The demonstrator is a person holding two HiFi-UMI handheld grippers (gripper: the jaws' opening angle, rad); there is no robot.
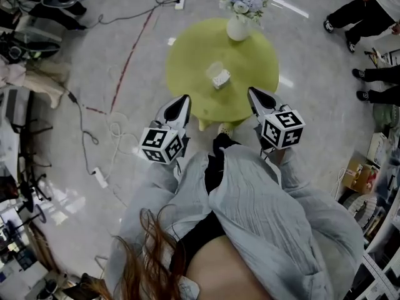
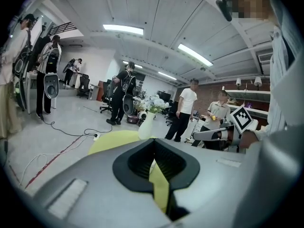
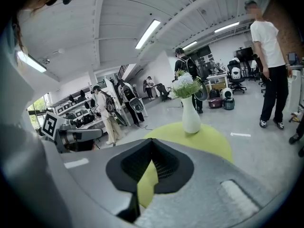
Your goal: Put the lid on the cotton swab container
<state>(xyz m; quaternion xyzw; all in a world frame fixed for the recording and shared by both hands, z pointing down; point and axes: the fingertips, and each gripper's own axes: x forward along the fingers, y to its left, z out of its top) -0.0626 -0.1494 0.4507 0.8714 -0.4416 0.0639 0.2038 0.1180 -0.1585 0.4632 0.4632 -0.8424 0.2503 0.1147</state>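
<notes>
My left tool (image 1: 185, 99) and right tool (image 1: 252, 92) are clenched, empty; the cotton swab container (image 1: 219, 77) sits ahead on the desk (image 1: 187, 55).

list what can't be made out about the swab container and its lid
- Head view: the cotton swab container on the green table is too small to tell lid from box, or open from closed.
- Left gripper view: container blocked by the body of the left gripper; only the vase shows above it.
- Right gripper view: likewise, behind the right gripper.
</notes>
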